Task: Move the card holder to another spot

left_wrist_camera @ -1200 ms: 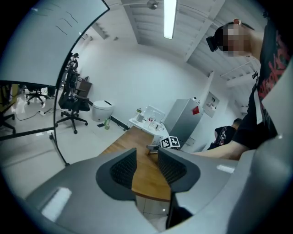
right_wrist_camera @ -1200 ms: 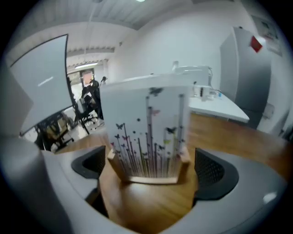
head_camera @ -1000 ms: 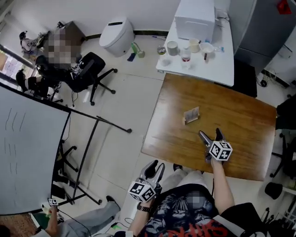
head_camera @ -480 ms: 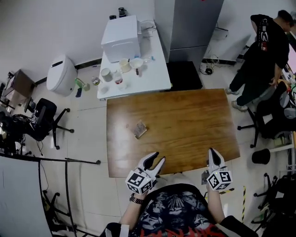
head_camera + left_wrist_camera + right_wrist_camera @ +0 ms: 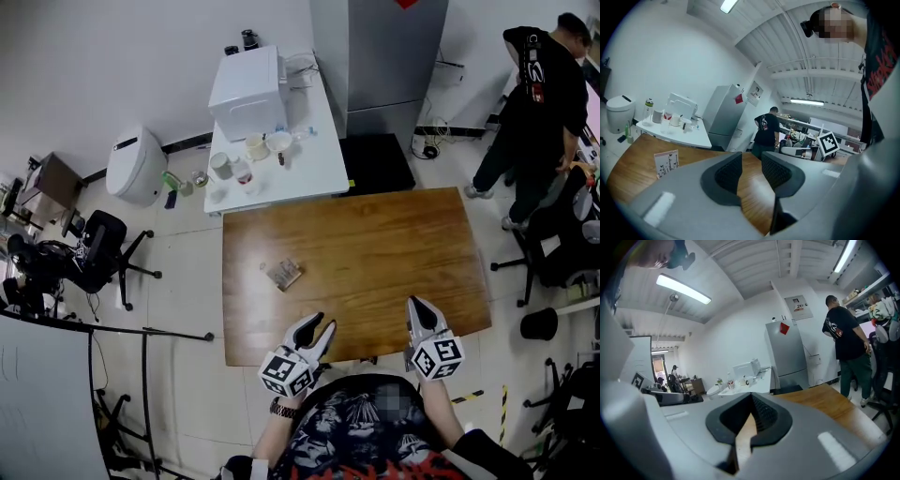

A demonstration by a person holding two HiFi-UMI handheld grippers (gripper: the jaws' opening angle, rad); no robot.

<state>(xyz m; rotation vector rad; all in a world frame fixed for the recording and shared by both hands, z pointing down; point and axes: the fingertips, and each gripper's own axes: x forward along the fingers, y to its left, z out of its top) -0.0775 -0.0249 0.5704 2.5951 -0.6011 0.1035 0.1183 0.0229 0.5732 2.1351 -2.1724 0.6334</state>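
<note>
The card holder (image 5: 283,274), a small clear stand with a printed card, stands on the left half of the wooden table (image 5: 384,248). In the left gripper view the card holder (image 5: 666,163) is at far left, beyond the jaws. My left gripper (image 5: 320,325) hovers at the table's near edge, open and empty, a short way below and right of the holder. The left gripper (image 5: 751,162) shows a gap with bare wood between its pads. My right gripper (image 5: 418,306) is at the near edge further right, shut on nothing. In its own view the right gripper (image 5: 752,401) has its pads together.
A white side table (image 5: 281,173) with cups, a bottle and a white box (image 5: 248,80) adjoins the far left of the wooden table. A grey fridge (image 5: 384,47) stands behind. A person (image 5: 539,103) stands at far right by chairs. An office chair (image 5: 103,253) and white bin (image 5: 136,164) are on the left.
The right gripper drew back from over the table near the card holder to the near edge and shut. The head view swung round. The left gripper stayed open.
</note>
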